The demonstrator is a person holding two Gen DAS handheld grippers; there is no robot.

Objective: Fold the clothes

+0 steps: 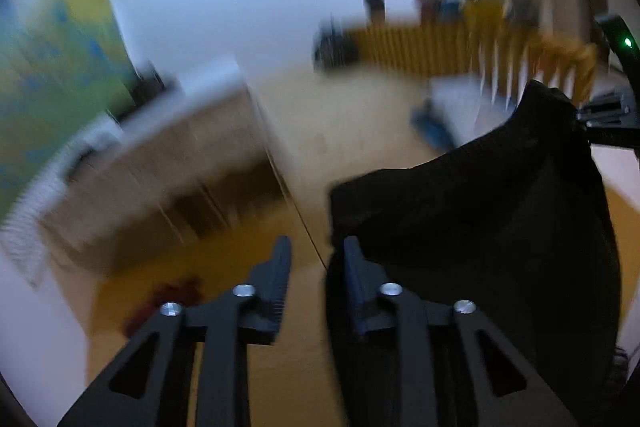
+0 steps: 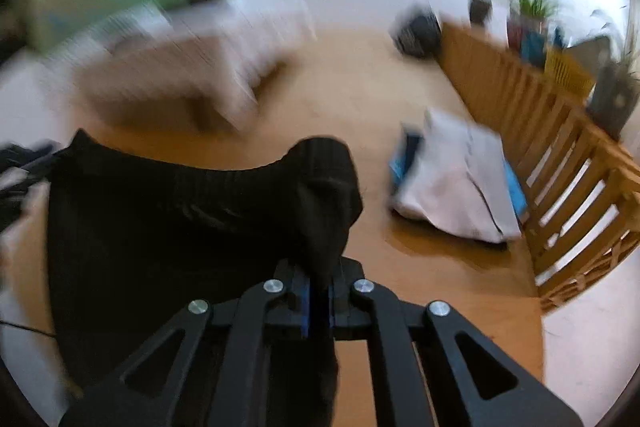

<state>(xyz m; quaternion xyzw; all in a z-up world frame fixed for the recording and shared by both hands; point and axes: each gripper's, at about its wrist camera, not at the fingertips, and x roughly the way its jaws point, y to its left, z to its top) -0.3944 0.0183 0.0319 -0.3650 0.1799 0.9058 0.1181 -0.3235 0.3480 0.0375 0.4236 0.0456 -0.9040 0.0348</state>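
A black garment (image 1: 480, 211) hangs in the air over the wooden floor. My left gripper (image 1: 316, 251) is open, with the cloth's edge draped against its right finger (image 1: 356, 267). The other gripper holds the garment's far corner at the right edge of this view (image 1: 600, 111). In the right wrist view my right gripper (image 2: 318, 279) is shut on a bunched corner of the black garment (image 2: 168, 227), which spreads away to the left. Both views are blurred by motion.
A folded white and blue cloth pile (image 2: 456, 183) lies on the floor beside a wooden slatted rail (image 2: 560, 155). A low wooden bench (image 1: 160, 163) stands to the left. A red item (image 1: 168, 299) lies on the floor. Plants (image 2: 532, 7) stand behind the rail.
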